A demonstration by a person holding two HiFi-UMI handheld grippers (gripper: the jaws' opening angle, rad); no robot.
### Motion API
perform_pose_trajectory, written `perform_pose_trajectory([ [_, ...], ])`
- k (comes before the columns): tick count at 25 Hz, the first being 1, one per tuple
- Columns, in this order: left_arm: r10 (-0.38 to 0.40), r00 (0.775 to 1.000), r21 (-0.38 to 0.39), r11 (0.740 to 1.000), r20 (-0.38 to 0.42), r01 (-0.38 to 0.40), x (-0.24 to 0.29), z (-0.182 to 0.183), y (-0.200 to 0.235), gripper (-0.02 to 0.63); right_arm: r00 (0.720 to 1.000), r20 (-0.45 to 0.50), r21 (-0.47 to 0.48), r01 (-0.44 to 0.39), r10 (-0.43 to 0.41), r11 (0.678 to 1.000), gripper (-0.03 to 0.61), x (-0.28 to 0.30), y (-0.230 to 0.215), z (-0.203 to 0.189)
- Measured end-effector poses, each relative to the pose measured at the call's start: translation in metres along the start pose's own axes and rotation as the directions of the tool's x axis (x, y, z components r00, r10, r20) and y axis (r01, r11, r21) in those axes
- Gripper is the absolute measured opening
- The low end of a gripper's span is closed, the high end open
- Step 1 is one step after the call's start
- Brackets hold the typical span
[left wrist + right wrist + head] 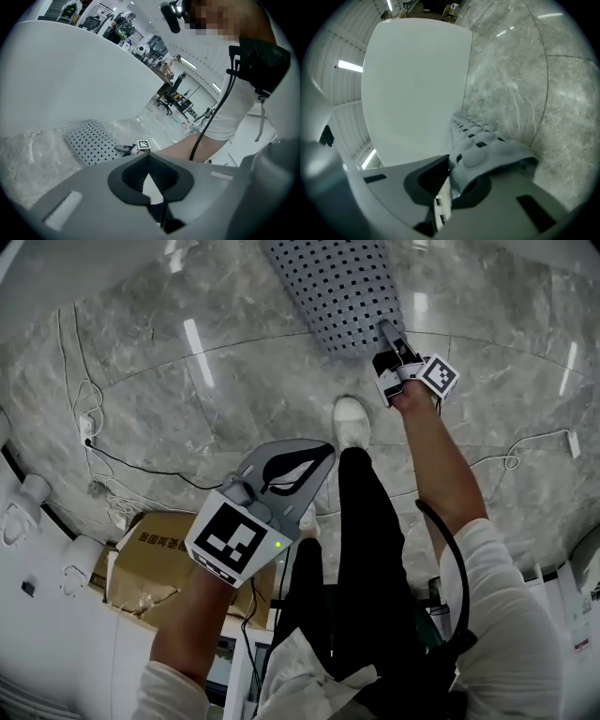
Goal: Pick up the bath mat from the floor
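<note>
Right tool (384, 332) (452, 176): jaws clamped on the near end of the bath mat (337, 287) (487, 145), which is pinched between the pads.
Bath mat: grey, bumpy and full of holes. Its gripped end arches up, and the rest runs away over the floor (187, 381) along the foot of a white wall (417, 84).
Left tool (323, 451) (150, 159): jaws together with nothing between them, held over the floor well apart from the mat.
Floor: grey marble tiles.
Shoe (352, 420): white, on the floor between the two tools, near the mat's gripped end.
Cardboard box (150, 568): at the floor's edge beside the left tool, with a white cable (80, 381) nearby.
</note>
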State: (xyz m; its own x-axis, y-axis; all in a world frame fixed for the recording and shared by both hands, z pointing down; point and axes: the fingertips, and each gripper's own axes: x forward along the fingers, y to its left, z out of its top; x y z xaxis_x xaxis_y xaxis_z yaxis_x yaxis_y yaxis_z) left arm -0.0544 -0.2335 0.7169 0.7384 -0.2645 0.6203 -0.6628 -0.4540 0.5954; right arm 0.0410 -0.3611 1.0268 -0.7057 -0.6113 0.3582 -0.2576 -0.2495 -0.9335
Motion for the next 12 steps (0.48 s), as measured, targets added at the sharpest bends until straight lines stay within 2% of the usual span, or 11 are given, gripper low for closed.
perform_pose_trajectory([
  [2, -0.007, 1.0, 0.032, 0.999, 0.025, 0.006, -0.006, 0.016, -0.008, 0.006, 1.0, 0.003, -0.004, -0.001, 0.001, 1.0, 0.015, 0.0, 0.02, 0.005],
  [6, -0.005, 0.998, 0.048, 0.999, 0.065, 0.002, -0.026, 0.044, -0.026, 0.006, 1.0, -0.023, -0.047, 0.008, -0.009, 0.999, 0.014, -0.002, 0.065, 0.01],
  [12, 0.019, 0.991, 0.024, 0.999, 0.13, -0.022, -0.06, 0.083, -0.053, 0.006, 0.991, -0.131, -0.12, -0.014, -0.002, 0.993, 0.014, -0.009, 0.136, 0.006],
])
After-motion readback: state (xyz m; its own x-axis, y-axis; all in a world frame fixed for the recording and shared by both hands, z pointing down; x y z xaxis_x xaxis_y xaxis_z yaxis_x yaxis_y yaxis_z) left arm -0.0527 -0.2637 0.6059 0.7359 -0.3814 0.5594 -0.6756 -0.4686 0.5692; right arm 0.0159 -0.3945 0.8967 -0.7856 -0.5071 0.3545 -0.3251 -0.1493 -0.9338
